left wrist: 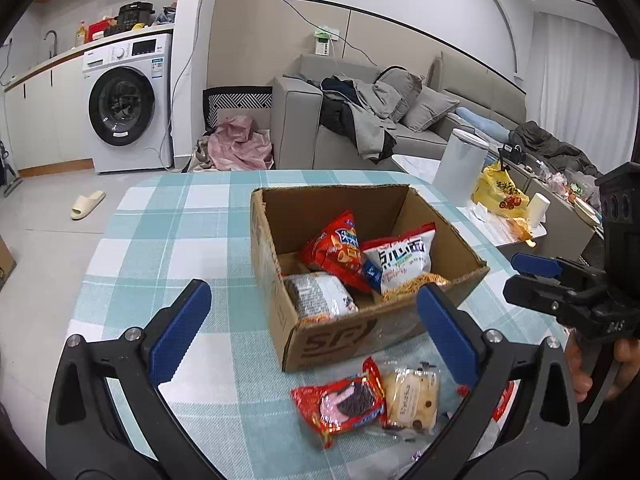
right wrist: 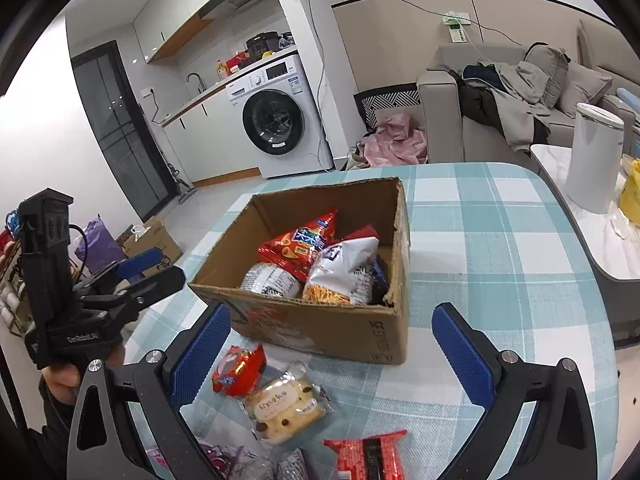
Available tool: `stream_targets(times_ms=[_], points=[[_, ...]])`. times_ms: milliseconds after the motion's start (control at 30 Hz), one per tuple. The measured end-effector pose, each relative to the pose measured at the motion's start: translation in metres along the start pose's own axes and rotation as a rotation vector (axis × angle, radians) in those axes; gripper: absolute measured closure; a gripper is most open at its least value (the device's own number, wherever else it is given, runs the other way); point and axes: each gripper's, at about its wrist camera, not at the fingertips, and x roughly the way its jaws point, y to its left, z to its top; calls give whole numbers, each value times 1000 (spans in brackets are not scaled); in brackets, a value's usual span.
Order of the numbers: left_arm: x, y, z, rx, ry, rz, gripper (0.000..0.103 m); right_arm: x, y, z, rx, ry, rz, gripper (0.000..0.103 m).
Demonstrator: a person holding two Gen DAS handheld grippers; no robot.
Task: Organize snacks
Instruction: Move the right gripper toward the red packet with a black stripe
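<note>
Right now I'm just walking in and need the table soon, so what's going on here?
A person is sorting snacks with two handheld grippers. The cardboard box already holds several packets. The left gripper and right gripper both hover open and empty near the box. A red cookie packet and a clear-wrapped pastry lie on the checked tablecloth in front of the box.

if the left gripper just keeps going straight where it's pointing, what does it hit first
Most likely the cardboard box: its near wall sits between the open fingers of the left gripper, just beyond the red cookie packet lying lower on the table. Depth is hard to judge here.
</note>
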Motion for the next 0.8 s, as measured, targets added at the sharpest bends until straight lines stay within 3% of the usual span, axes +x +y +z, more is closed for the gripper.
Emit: stream_targets(times_ms=[267,800], points=[[-23,-7,-22,29,13,10,1,-8,-13,-19,28,37,-32,1],[-28,-13,-43,64,68,18,1,-30,-20,-50,-11,105,-87,1]])
